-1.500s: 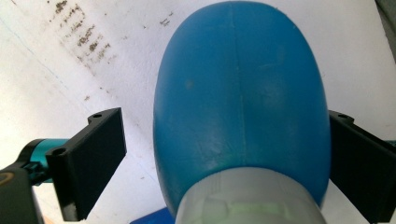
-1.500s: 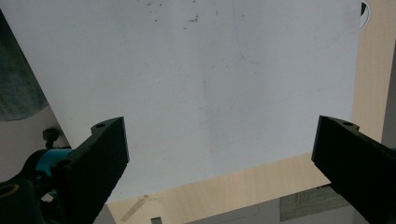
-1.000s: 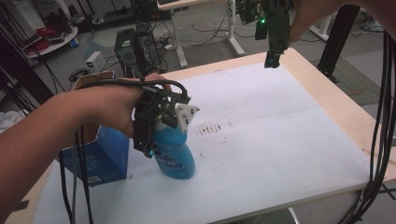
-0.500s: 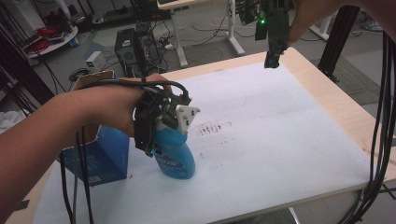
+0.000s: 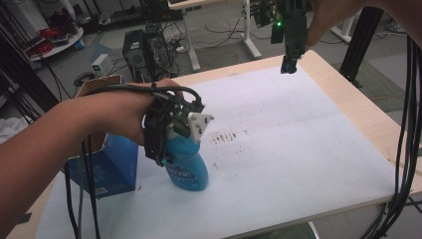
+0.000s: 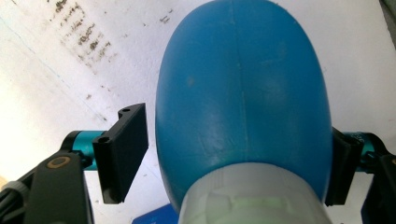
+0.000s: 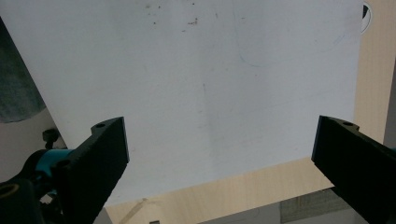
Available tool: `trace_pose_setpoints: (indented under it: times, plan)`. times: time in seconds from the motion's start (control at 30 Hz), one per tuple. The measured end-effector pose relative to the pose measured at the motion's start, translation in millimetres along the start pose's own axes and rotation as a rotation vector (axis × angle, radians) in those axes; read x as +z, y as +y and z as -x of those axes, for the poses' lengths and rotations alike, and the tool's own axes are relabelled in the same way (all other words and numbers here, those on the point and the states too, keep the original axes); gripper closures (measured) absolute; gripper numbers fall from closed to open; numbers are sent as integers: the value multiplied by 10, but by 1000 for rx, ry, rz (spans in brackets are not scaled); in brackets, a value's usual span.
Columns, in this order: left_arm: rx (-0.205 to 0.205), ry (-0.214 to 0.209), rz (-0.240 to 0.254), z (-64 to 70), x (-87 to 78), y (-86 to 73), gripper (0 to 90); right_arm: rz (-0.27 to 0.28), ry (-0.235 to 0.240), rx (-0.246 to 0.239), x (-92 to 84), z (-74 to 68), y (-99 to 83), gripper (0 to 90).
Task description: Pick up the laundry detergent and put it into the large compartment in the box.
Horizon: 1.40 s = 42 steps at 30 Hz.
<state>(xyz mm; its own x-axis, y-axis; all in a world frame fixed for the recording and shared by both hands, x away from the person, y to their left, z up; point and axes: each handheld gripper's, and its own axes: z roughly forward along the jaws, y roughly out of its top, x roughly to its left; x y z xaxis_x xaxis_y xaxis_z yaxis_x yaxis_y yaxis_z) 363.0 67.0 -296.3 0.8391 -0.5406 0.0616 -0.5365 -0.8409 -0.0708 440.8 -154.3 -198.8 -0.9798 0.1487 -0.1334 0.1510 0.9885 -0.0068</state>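
A blue plastic spray bottle (image 5: 188,169) with a white trigger head stands upright on the white table sheet (image 5: 298,129), left of the middle. My left gripper (image 5: 169,145) reaches around its upper body from the left. In the left gripper view the blue bottle (image 6: 240,102) sits between the jaws of the left gripper (image 6: 238,154), which have just been closing. One pad (image 6: 123,154) stands a sliver off the bottle and the other pad (image 6: 340,163) is at its side. My right gripper (image 5: 289,63) hangs high over the far right of the table. That right gripper (image 7: 219,140) is wide open and holds nothing.
A blue carton (image 5: 107,164) stands just left of the bottle, with a brown cardboard box (image 5: 97,85) behind it. Dark smudges (image 5: 230,137) mark the sheet near the middle. The wooden table edge (image 5: 368,114) runs along the right. Cables (image 5: 408,124) hang at the right.
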Motion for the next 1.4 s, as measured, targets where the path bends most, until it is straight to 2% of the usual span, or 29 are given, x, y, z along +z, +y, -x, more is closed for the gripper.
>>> trace_pose_setpoints:
  times: [0.57,0.87,1.13,1.3,1.4]
  plan:
    - [4,-17,-7,-5,7,12,296,3,2,3,16,2,-9,30]
    - [5,-52,-4,-7,16,12,371,2,2,1,27,1,-18,30]
    - [-13,-52,3,-5,20,8,381,3,4,4,33,-2,-19,30]
    - [-6,-44,-23,10,5,28,384,-1,3,-1,30,-8,-19,30]
    - [-21,-57,-12,20,-39,29,385,3,2,-3,27,-11,-20,30]
